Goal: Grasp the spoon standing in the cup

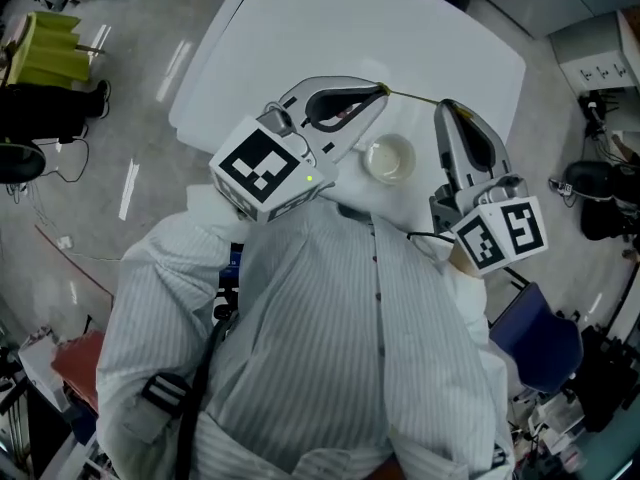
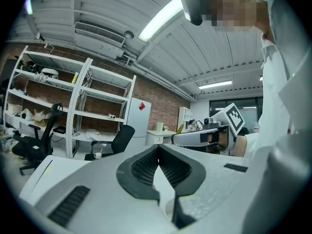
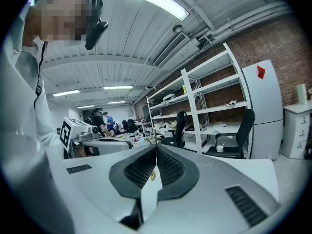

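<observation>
Spoon (image 1: 412, 95): thin, gold-toned, out of the cup, lying roughly level across the gap between the tips of the two tongs. Right gripper (image 1: 445, 108): jaws together, clamped on one end of the spoon; its own view shows a gold sliver pinched between the dark ribbed pads. Left gripper (image 1: 381, 92): jaws closed tip to tip; the spoon's other end reaches these tips, but whether it is pinched there cannot be told. Cup (image 1: 389, 158): white, round, upright, standing between the two tongs, just behind their tips on the person's side; in the head view the spoon is clear of it. Table (image 1: 300, 38): white, with rounded corners, bearing the cup and extending beyond both tongs. Person: striped shirt (image 1: 330, 328), directly behind the tongs. Beyond the right gripper: white shelving (image 3: 214, 96) against a brick wall (image 3: 273, 43), with a black office chair (image 3: 241, 130) in front of it.
</observation>
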`<state>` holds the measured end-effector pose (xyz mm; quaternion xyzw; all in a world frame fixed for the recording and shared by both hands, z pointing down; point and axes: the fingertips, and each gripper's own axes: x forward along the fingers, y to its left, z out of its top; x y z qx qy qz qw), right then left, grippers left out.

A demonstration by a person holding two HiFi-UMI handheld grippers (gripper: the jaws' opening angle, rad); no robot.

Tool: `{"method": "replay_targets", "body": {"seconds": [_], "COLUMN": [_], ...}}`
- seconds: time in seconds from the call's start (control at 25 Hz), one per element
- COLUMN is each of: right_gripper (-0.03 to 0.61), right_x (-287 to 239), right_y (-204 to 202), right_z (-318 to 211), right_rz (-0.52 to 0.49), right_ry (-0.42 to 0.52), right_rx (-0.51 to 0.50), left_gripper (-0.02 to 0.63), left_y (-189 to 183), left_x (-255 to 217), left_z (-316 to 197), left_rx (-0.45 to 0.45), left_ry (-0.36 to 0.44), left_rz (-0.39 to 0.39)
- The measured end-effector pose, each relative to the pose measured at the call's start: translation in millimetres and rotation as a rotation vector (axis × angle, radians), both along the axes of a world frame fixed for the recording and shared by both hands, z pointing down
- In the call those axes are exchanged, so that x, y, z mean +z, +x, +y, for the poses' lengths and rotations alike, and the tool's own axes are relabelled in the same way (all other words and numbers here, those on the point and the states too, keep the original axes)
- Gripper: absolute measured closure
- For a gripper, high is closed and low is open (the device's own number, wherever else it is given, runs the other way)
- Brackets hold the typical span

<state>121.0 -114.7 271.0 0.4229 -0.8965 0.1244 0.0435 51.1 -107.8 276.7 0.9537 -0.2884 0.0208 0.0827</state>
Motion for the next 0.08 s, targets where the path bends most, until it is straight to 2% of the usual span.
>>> {"method": "replay_targets", "body": {"seconds": [0.08], "right_gripper": [0.566], "right_x": [1.9], "right_y": [9.2], "right_z": [1.0], "right_rz": [0.013], "right_ry": [-0.003], "right_rx": [0.017], "left_gripper": [0.604], "left_y": [8.4], "left_x": [4.5], "left_z": [0.8], "left_rx": [0.028], "left_ry": [-0.003], "left_rz": [-0.003]}}
